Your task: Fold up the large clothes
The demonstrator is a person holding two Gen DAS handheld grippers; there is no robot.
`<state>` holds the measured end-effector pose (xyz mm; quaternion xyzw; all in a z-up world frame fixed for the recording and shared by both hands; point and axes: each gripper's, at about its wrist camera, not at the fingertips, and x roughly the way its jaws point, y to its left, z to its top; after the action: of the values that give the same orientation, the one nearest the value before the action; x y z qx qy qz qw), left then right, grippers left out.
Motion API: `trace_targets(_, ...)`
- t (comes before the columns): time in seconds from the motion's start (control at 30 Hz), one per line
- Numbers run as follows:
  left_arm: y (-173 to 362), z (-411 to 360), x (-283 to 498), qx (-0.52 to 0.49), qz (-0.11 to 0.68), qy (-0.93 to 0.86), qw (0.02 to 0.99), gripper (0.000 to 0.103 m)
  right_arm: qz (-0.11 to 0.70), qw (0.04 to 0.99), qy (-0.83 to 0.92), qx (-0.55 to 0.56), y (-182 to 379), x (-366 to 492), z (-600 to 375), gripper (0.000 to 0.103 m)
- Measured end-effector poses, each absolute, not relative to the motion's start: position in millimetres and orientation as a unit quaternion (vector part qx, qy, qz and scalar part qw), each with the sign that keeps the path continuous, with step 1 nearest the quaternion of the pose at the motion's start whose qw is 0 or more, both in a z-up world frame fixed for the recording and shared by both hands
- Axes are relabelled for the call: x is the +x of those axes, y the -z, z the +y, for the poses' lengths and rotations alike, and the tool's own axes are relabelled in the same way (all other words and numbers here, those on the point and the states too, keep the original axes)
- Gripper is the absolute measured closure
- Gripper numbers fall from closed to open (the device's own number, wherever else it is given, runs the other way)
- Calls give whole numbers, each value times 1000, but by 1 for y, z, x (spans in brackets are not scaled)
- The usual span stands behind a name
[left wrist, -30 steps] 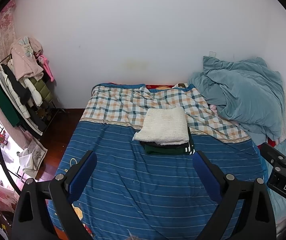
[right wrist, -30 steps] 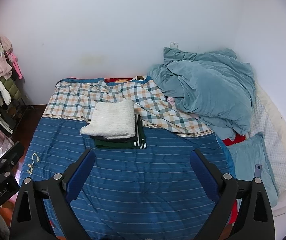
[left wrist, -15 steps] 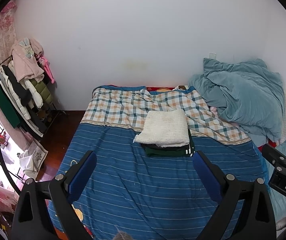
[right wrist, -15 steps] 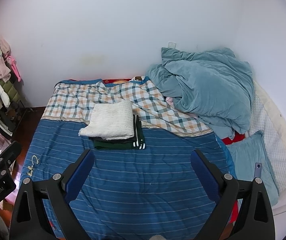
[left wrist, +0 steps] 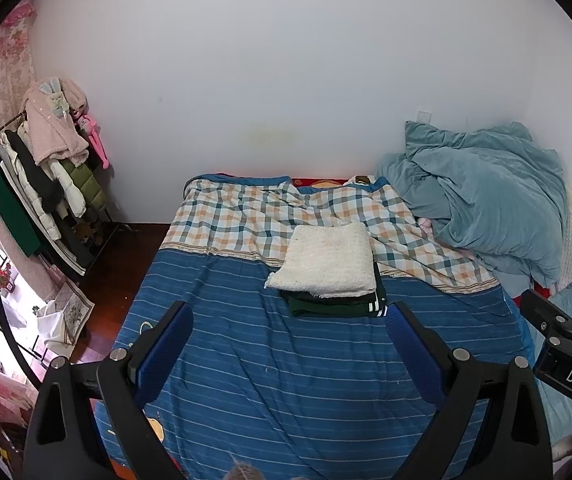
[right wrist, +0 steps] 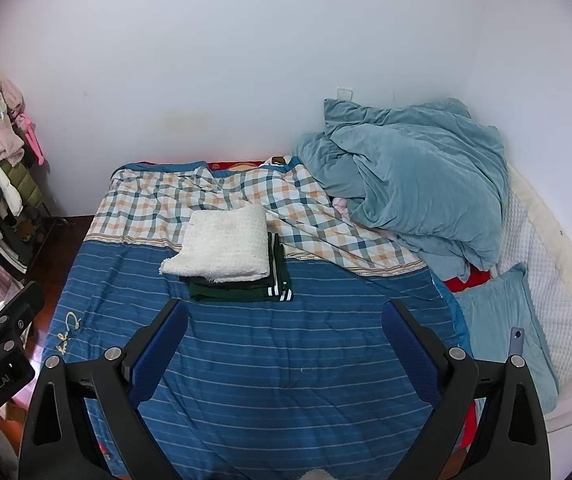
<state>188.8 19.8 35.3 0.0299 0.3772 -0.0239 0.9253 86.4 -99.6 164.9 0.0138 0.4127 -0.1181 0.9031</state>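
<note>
My left tongs (left wrist: 288, 344) hung wide apart and empty over the near end of the bed (left wrist: 326, 392), and my right tongs (right wrist: 283, 340) gaped just as wide, gripping nothing. Straight ahead of both, beyond the fingertips, sat the folded stack (right wrist: 225, 256): a white knit piece (left wrist: 326, 260) squared on top of a dark green garment (left wrist: 338, 308) with white stripes at its edge. Its long axis looked to run away from me, toward the wall, and neither side was clearly nearer. Past the stack lay the checked quilt (right wrist: 189, 200); right of the stack was the crumpled teal duvet (right wrist: 414, 188), and far left of it the clothes rack (left wrist: 45, 184).
</note>
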Motion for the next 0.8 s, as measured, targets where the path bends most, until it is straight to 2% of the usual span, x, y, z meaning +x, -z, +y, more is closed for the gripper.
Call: trace_targets(0.8, -46, 10, 180, 20, 366, 29, 930, 4, 401, 908, 123, 14, -172, 74, -100, 3)
